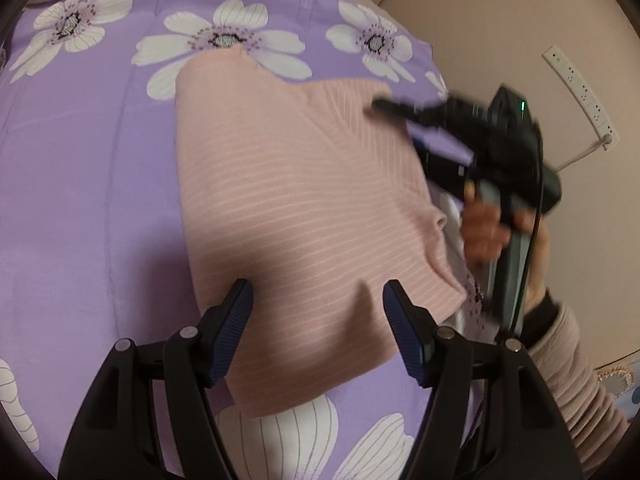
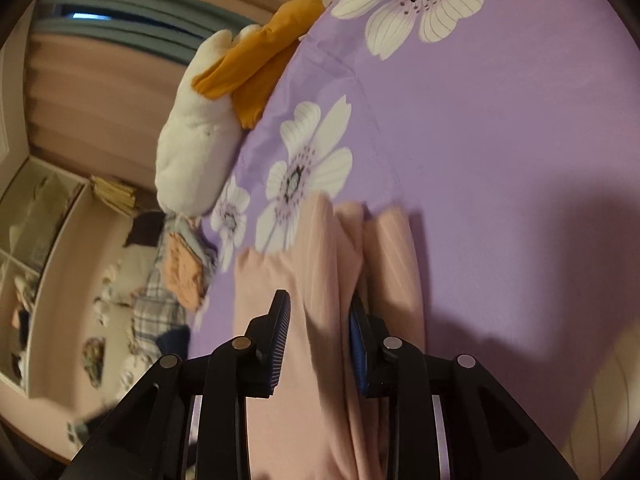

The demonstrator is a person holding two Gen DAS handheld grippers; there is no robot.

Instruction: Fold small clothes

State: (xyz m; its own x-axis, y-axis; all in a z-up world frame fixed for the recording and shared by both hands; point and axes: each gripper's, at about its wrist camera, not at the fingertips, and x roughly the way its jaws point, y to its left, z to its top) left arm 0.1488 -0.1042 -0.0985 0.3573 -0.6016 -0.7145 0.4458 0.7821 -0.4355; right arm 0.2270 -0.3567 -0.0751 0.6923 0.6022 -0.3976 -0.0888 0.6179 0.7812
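We are holding the left gripper (image 1: 316, 300) with its jaws spread wide over the near edge of the pink striped garment (image 1: 304, 184), nothing pinched. The garment is lying flat on the purple flowered sheet (image 1: 88, 184) ahead of it. Further right, our right gripper (image 2: 318, 320) is standing partly open, folds of pink cloth lying loosely between its fingers.
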